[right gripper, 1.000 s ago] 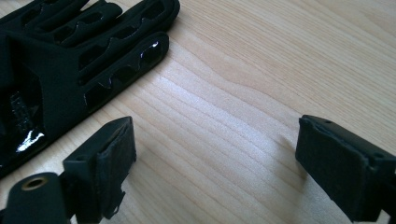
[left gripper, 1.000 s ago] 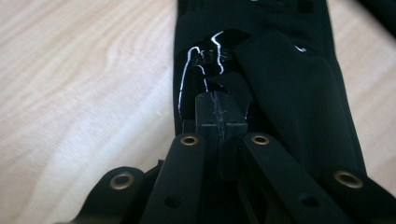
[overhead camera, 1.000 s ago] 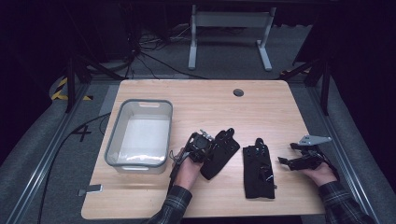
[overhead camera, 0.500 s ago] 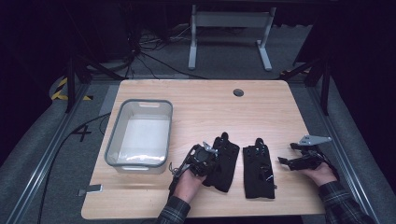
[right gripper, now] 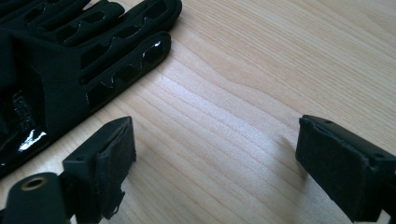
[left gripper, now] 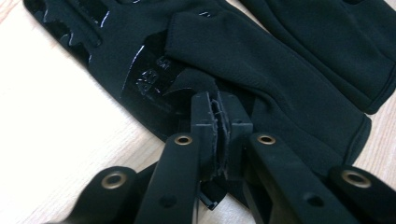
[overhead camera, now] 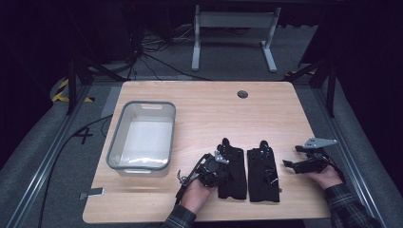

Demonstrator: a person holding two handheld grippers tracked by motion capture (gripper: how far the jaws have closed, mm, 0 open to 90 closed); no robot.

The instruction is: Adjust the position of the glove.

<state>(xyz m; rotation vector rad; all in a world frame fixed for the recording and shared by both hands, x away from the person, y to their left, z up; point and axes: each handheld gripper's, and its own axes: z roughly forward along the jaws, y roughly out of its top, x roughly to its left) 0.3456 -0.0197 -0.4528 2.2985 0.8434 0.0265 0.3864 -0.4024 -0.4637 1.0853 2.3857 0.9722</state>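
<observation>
Dark room, grey floor, cables and a metal stand behind a light wooden desk [overhead camera: 204,109]. Clear bin [overhead camera: 142,137] on the desk's left half, well apart from everything else.

Two black gloves side by side near the front edge, fingers pointing away from the person: left glove [overhead camera: 234,171], right glove [overhead camera: 263,171], close together but with a strip of wood between.

Left gripper [overhead camera: 219,162] over the left glove's near-left side, hand behind it at the desk's front. Seen from the left gripper view, left gripper [left gripper: 217,114] with jaws nearly together, having just eased apart a little, a thin fold of the left glove [left gripper: 261,70] pinched between the pads; right glove [left gripper: 336,42] beyond, top right.

Right gripper [overhead camera: 292,156] just right of the right glove, apart from it, held low over bare wood. From the right gripper view, right gripper [right gripper: 215,154] wide apart, nothing between; right glove [right gripper: 84,60] at upper left.
</observation>
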